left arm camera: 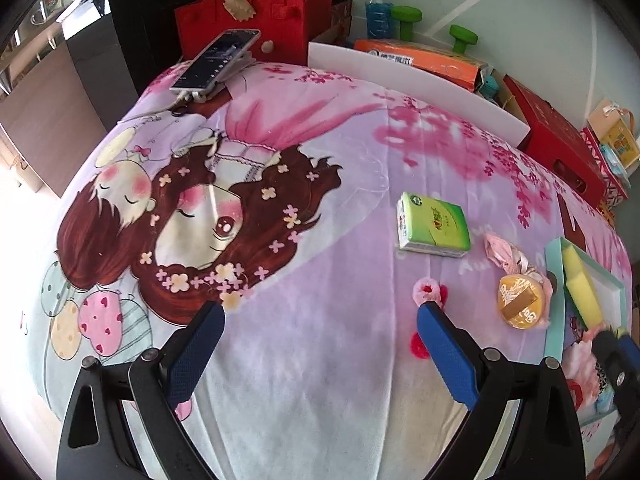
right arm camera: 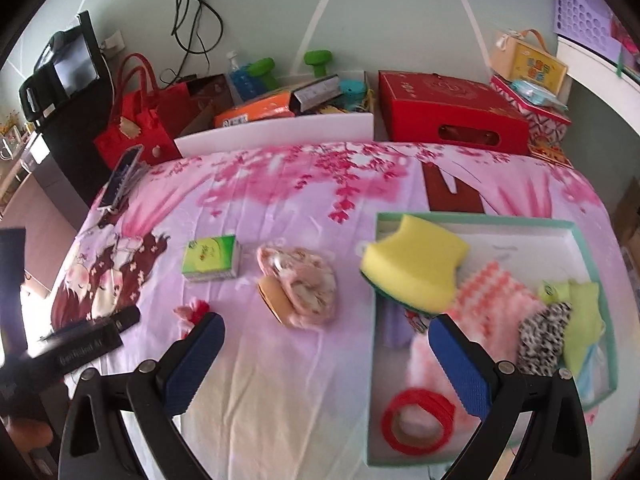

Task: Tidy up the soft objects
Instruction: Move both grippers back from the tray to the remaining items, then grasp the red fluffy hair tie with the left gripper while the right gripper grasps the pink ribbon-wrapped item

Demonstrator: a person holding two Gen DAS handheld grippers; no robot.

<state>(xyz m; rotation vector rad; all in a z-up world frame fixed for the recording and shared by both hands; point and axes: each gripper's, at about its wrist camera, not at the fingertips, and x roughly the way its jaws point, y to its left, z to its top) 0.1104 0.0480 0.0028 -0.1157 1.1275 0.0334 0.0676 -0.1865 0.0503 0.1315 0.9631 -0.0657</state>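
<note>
The surface is covered by a lilac cartoon-printed blanket (right arm camera: 280,360) with pink blossoms and two drawn girls. At the right of it a shallow mint-rimmed cardboard box (right arm camera: 476,218) with a white floor is seen. A thick yellow sponge with a green underside (right arm camera: 416,268) is propped over the box's left rim, partly inside. Behind it in the box are laid a pink-and-white fuzzy cloth (right arm camera: 488,300), a leopard-print fabric piece (right arm camera: 540,336), a lime-green soft piece (right arm camera: 580,316) and red ring bands (right arm camera: 416,420), the last blurred.

Left of the box, on the blanket, a pale pink fabric bundle with an orange-yellow round disc (right arm camera: 296,292) is found; gold characters are printed on the disc but cannot be read. Further left lies a green and white tissue pack (right arm camera: 212,258), its logo too small to read. A small pink and red fluffy scrunchie (left arm camera: 430,294) lies near the left tongs.

The left tongs (left arm camera: 320,350) are held wide and empty over bare blanket. The right tongs (right arm camera: 326,364) are likewise spread wide and empty, the right finger over the box. The other tool's black handle bears white lettering, blurred.
</note>
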